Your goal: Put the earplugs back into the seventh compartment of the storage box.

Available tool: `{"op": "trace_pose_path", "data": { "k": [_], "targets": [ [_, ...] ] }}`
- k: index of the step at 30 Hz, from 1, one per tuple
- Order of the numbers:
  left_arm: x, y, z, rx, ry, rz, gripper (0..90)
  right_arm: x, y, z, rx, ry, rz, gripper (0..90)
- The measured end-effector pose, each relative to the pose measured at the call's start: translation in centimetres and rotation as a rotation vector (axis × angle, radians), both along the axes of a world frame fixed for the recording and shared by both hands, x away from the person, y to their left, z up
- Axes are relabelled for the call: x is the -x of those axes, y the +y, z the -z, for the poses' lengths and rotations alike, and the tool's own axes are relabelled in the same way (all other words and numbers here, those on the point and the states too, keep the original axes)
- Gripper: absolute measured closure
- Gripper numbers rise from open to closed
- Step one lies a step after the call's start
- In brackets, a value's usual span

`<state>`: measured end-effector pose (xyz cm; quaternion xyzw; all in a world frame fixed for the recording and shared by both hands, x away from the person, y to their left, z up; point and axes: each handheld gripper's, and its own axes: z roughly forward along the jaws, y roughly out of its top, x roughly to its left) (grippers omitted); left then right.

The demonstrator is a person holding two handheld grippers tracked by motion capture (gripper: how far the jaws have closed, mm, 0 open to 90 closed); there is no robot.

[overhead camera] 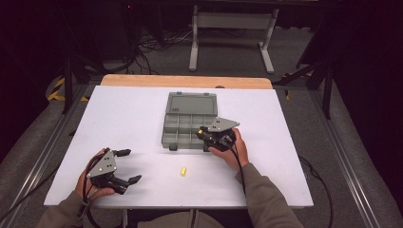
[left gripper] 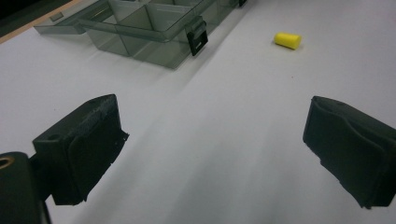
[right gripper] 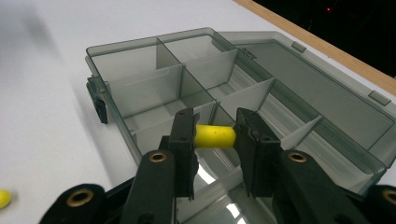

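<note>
High view: the left gripper (overhead camera: 127,166) rested near the front left of the white table (overhead camera: 123,109), its jaws spread wide with nothing between them. The right gripper (overhead camera: 203,133) sat at the front right corner of the grey box (overhead camera: 189,124), which lay open with its lid flat toward the far edge. A yellow plug (overhead camera: 201,129) showed at the tips of that gripper. A second yellow plug (overhead camera: 182,171) lay loose on the table in front of the box, between the two hands.

Left gripper view: the two black jaws stood far apart over bare table, holding nothing. The loose plug (left gripper: 287,40) lay ahead to the right, well apart from them, and the box (left gripper: 140,28) sat ahead to the left.

Right gripper view: the jaws were closed on the ends of the held plug (right gripper: 214,136), which lay crosswise between them, above a near compartment of the box (right gripper: 140,60). The loose plug (right gripper: 3,198) peeked in at the lower left edge.
</note>
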<state>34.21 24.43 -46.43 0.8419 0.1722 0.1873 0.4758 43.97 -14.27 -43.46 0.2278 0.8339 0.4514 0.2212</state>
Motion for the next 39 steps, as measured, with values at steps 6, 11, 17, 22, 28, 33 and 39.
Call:
{"op": "trace_pose_path", "data": {
  "k": [6, 11, 17, 22, 28, 33, 39],
  "targets": [
    [0.0, 0.0, 0.0, -0.001, 0.001, 0.006, 5.6, 0.0, 0.1, 0.2, 0.014, 0.007, 0.005, 68.1],
    [0.1, 0.0, 0.0, -0.002, 0.0, 0.005, 5.6, 0.0, 0.0, 0.4, 0.019, 0.013, 0.006, 67.5],
    [0.1, 0.0, 0.0, -0.002, 0.001, 0.006, 5.6, 0.2, 0.0, 0.5, 0.026, 0.014, 0.002, 67.0],
    [0.1, 0.0, 0.0, -0.003, 0.001, 0.006, 5.7, 0.3, 0.0, 0.4, 0.028, 0.014, -0.002, 65.5],
    [0.1, 0.0, 0.0, -0.005, 0.002, 0.007, 5.8, 0.3, 0.0, 0.4, 0.027, 0.015, 0.001, 64.0],
    [0.1, 0.0, 0.0, -0.005, 0.002, 0.006, 5.8, 0.6, -0.2, 0.1, 0.014, 0.002, 0.004, 60.7],
    [0.1, -0.1, 0.0, -0.006, 0.005, 0.005, 5.8, 1.1, -0.3, -0.3, 0.0, -0.018, 0.002, 55.3]
  ]
}}
